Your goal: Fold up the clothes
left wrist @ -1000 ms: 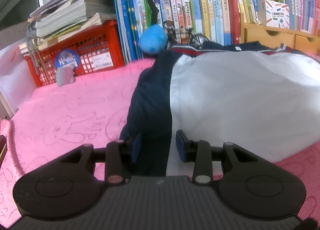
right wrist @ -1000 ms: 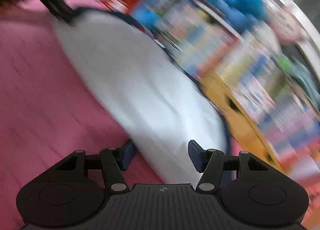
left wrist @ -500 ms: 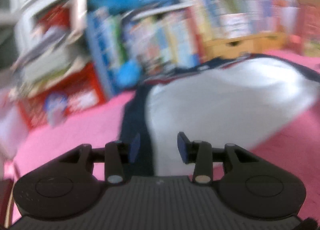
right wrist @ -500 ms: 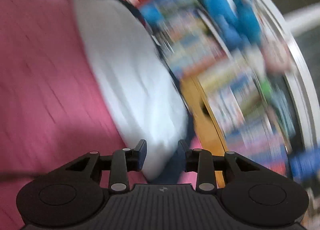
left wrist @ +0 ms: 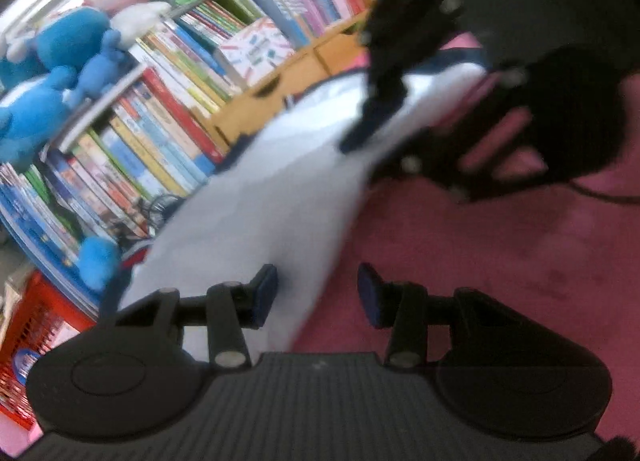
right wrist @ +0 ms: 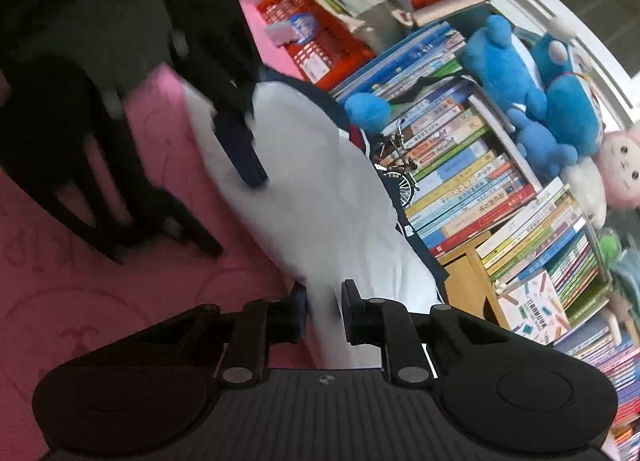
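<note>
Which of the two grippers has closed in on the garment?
The right gripper: its jaws are narrowed around the white garment's edge. The left gripper is wide open, gripping nothing.

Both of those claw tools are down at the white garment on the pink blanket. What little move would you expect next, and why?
Probably the left gripper closes on the white garment. Its jaws stand apart with the cloth's edge between them, while the right gripper looks nearly shut on the garment's other end. With both ends pinched, the cloth could be lifted off the pink blanket to fold.
</note>
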Demonstrator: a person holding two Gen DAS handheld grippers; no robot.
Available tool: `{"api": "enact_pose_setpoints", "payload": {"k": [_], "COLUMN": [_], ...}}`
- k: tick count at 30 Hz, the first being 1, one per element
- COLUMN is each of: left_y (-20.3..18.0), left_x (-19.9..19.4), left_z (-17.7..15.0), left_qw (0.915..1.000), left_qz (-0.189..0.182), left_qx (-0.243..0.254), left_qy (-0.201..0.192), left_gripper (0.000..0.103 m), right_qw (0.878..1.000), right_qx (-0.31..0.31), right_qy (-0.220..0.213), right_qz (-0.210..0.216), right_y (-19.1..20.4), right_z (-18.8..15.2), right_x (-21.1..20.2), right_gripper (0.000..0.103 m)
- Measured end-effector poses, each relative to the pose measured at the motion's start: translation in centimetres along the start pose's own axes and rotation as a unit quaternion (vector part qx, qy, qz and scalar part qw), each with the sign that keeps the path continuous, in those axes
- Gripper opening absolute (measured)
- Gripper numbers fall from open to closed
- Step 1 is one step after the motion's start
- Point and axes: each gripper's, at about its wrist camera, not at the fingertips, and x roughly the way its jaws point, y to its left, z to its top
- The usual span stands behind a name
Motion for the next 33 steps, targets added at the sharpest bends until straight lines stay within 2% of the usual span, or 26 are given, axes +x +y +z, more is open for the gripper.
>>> {"api": "enact_pose_setpoints", "payload": {"k": [3, 5, 7, 9, 13, 15, 17, 22, 26, 28, 30, 33], "left_y": [1.3, 1.4, 1.4, 2.5, 7.0, 8.5, 8.6, 7.8, 9.7, 10.7, 11.7, 13.2], "left_x": [0.3, 0.2, 0.2, -0.2, -0.7, -1.0, -1.1, -1.5, -4.3, -5.7, -7.1, -9.3], "left_z": [0.2, 0.0, -1.1, -2.9, -6.9, -8.3, -8.7, -9.1, -8.9, -8.8, -8.7, -8.5], "left_qw": [0.9995, 0.9997, 0.9991, 0.9972, 0.9914, 0.989, 0.9867, 0.9846, 0.9871, 0.9868, 0.9853, 0.9808], "left_qz": [-0.002, 0.001, 0.018, 0.033, 0.077, 0.09, 0.104, 0.114, 0.099, 0.091, 0.083, 0.07], "left_qx": [-0.032, -0.021, 0.023, 0.046, 0.011, -0.007, -0.005, 0.018, -0.042, -0.075, -0.108, -0.157], "left_qy": [0.0, 0.008, 0.03, 0.048, 0.105, 0.117, 0.126, 0.132, 0.118, 0.111, 0.104, 0.092], "left_gripper": [0.021, 0.018, 0.017, 0.017, 0.017, 0.017, 0.016, 0.013, 0.017, 0.017, 0.018, 0.018], "right_qw": [0.999, 0.998, 0.998, 0.997, 0.993, 0.99, 0.986, 0.985, 0.982, 0.978, 0.975, 0.964], "right_qx": [-0.04, -0.054, -0.057, -0.066, -0.048, -0.038, -0.027, -0.036, -0.038, -0.01, 0.046, 0.157], "right_qy": [-0.001, 0.001, 0.014, 0.041, 0.093, 0.119, 0.145, 0.152, 0.171, 0.194, 0.199, 0.184], "right_qz": [-0.003, -0.01, -0.02, -0.03, -0.051, -0.061, -0.072, -0.078, -0.071, -0.08, -0.083, -0.107], "right_y": [1.8, 2.6, 2.7, 1.8, -0.4, -1.5, -2.7, -3.9, -4.9, -5.0, -5.9, -7.4], "right_z": [-0.2, 0.1, 0.1, -1.2, -5.8, -8.1, -10.5, -11.3, -12.7, -13.2, -13.6, -13.8], "right_x": [0.0, 0.9, 2.0, 2.9, 2.3, 2.0, 1.6, 1.7, 0.4, -0.9, -2.6, -5.2], "right_gripper": [0.023, 0.023, 0.016, 0.01, 0.008, 0.008, 0.009, 0.01, 0.022, 0.027, 0.04, 0.051]}}
